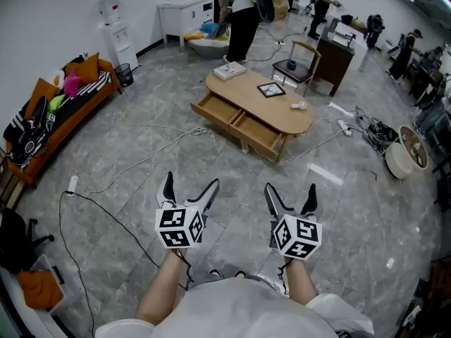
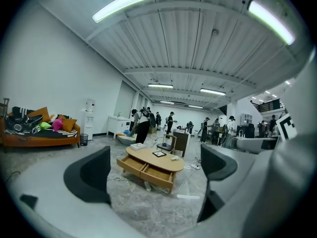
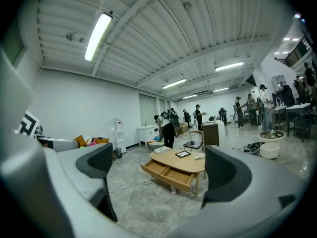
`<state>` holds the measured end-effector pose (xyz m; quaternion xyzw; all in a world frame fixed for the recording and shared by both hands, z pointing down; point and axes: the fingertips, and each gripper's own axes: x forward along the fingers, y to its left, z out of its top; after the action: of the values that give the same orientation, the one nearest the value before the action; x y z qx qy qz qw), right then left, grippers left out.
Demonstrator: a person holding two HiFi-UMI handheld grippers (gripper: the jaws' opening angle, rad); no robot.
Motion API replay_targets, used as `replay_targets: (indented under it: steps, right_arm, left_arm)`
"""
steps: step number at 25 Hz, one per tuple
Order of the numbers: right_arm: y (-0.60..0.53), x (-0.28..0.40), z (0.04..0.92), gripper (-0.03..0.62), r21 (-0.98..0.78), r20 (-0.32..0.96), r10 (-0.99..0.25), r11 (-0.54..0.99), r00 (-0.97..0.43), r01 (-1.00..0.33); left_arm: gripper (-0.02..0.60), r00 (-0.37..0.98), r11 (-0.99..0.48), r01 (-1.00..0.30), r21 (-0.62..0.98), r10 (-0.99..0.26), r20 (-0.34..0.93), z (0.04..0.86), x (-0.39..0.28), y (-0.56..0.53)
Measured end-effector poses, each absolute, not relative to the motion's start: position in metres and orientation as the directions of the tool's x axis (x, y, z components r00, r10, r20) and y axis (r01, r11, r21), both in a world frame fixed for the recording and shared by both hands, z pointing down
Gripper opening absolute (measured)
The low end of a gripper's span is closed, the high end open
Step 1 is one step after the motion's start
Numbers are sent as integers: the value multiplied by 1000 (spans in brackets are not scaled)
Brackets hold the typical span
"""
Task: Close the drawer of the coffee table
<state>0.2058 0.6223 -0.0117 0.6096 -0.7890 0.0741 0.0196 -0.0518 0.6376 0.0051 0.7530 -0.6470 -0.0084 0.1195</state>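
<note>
The coffee table (image 1: 261, 101) stands far ahead in the middle of the room, well apart from both grippers. It has two drawers on its near side, and both are pulled out. The left drawer (image 1: 217, 110) and the right drawer (image 1: 259, 134) sit side by side, and their front edges stick out past the rounded edge of the table top. Both look empty inside. On the table top lie a book (image 1: 230, 70) at the far left end, a dark picture frame (image 1: 271, 89) in the middle and a small white thing (image 1: 299, 105) near the right end. A chair (image 1: 299, 65) stands just behind the table. Thin cables (image 1: 162, 136) run over the grey floor (image 1: 141, 167) at the left of the drawers, and more go under the table. A flat white piece (image 1: 325, 173) lies on the floor at the near right of the table. A big stretch of floor lies between the drawers and the grippers. The left gripper (image 1: 190, 183) and the right gripper (image 1: 290, 189) are held side by side, near the person, pointing at the table. Each claw is wide open with nothing in it. An orange sofa (image 1: 56, 111) lines the left wall, and people (image 1: 243, 13) stand far behind.
</note>
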Motion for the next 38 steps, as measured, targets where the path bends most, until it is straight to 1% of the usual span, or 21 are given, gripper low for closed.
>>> replay_targets:
  steps: [15, 20, 27, 38]
  right_arm:
    - [632, 177, 9, 584, -103, 155, -958, 229, -243, -968]
    - [615, 170, 13, 584, -112, 171, -957, 216, -233, -970]
    - [568, 164, 23, 584, -126, 175, -960, 199, -219, -972]
    - [439, 142, 19, 584, -123, 177, -952, 230, -250, -965]
  left_arm:
    - [548, 126, -98, -981, 169, -979, 162, 21, -101, 651]
    - [548, 125, -94, -980, 175, -977, 174, 24, -114, 635]
    - [548, 114, -82, -981, 177, -977, 182, 34, -128, 594]
    - [548, 86, -48, -982, 182, -974, 208, 38, -151, 480]
